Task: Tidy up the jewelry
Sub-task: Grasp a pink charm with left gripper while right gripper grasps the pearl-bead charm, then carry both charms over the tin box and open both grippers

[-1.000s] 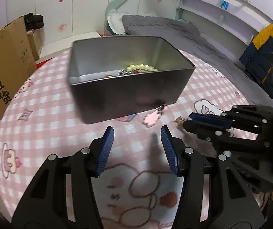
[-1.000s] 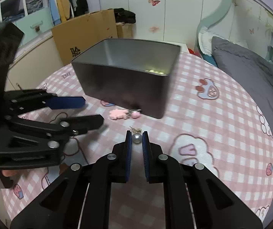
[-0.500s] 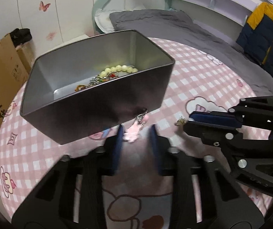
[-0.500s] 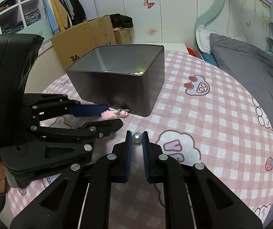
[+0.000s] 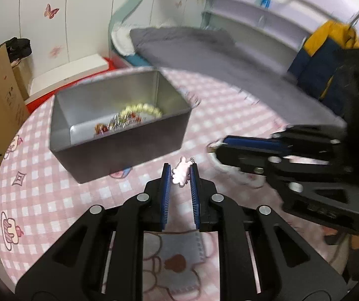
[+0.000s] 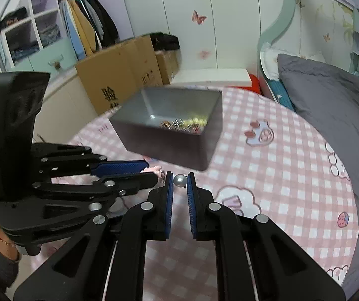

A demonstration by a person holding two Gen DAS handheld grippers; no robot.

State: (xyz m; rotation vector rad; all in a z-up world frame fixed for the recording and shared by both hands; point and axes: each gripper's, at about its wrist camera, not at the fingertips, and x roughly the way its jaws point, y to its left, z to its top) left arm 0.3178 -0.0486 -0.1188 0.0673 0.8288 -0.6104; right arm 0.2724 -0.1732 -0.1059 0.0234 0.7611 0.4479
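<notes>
A grey metal box (image 5: 119,135) stands on the pink checked table (image 5: 41,190) and holds a pearl bracelet (image 5: 141,109) and other jewelry. The box also shows in the right wrist view (image 6: 179,130). My left gripper (image 5: 180,173) is shut on a pink charm (image 5: 179,173), held just in front of the box. My right gripper (image 6: 179,181) is shut on a pearl earring (image 6: 180,180), held above the table beside the left gripper (image 6: 152,171). The right gripper shows at the right of the left wrist view (image 5: 219,150).
Cardboard boxes (image 6: 119,75) stand behind the table on the left. A bed with grey bedding (image 6: 330,95) runs along the right side. A wardrobe with hanging clothes (image 6: 84,27) is at the back left.
My left gripper has closed on the pink charm and lifted it off the table. Both grippers have risen and pulled back from the box. The right gripper still holds the pearl earring.
</notes>
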